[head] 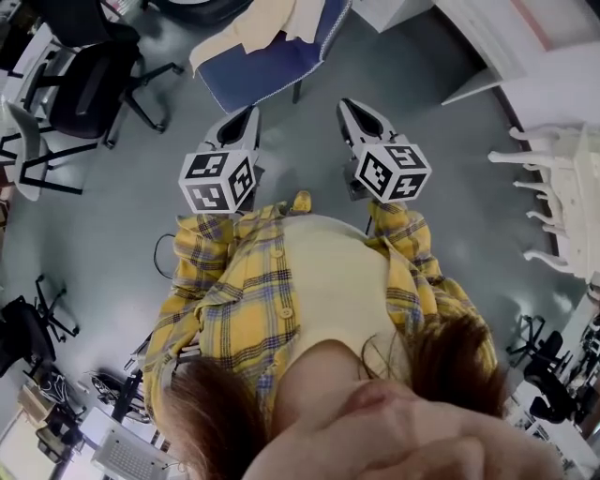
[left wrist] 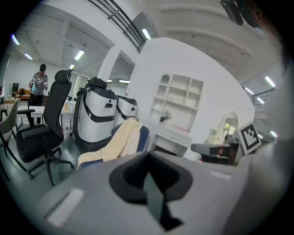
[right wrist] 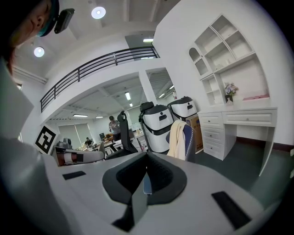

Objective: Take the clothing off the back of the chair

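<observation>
Grey flooring point(head: 403, 103) spreads across a white-shelved workroom where a blue chair point(head: 258, 75) stands ahead of a person in a yellow plaid shirt point(head: 239, 300). A cream garment point(head: 253, 26) lies draped over its backrest. The left gripper point(head: 249, 112) and right gripper point(head: 347, 105) point toward it from well short, each with jaws pressed together on nothing. The approach looks to be the step in hand. Next, likely, comes closing in, parting one pair of jaws and pinching the fabric near its top edge.
</observation>
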`<state>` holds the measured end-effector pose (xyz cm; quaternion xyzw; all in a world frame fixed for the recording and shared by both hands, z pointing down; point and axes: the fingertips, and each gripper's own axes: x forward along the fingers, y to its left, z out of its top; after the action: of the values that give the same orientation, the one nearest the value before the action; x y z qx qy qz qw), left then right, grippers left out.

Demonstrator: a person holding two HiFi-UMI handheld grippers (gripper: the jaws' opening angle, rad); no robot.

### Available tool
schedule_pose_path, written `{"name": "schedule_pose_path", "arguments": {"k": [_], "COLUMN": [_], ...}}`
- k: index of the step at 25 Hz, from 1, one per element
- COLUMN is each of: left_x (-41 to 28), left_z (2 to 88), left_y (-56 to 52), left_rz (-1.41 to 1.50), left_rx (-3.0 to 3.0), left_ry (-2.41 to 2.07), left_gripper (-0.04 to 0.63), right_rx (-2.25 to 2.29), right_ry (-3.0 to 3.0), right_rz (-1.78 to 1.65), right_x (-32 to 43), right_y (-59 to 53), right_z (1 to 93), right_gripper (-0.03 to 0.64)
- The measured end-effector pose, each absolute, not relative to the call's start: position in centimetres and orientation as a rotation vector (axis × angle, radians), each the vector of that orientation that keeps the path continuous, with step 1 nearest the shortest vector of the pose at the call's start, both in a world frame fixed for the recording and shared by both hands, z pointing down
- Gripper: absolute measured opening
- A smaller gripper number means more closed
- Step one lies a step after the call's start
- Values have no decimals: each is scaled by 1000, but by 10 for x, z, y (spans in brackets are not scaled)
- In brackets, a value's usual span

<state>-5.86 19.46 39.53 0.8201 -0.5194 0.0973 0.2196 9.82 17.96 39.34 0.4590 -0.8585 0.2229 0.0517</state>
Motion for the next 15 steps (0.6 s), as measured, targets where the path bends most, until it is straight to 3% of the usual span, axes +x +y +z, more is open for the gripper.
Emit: {"name": "schedule_pose_path", "arguments": {"k": [15], "left_x": [-35], "left_z": [389], "left_y": [165], "left_rz": [263], "left_rx": [2268], "left_ry": [-1474], "left_gripper": [5], "right_rx": [1352], "right_ry": [-2639], "right_rz": [668], "right_x": [115], "right_y": [151], "right_z": [393], "right_gripper": [14]}}
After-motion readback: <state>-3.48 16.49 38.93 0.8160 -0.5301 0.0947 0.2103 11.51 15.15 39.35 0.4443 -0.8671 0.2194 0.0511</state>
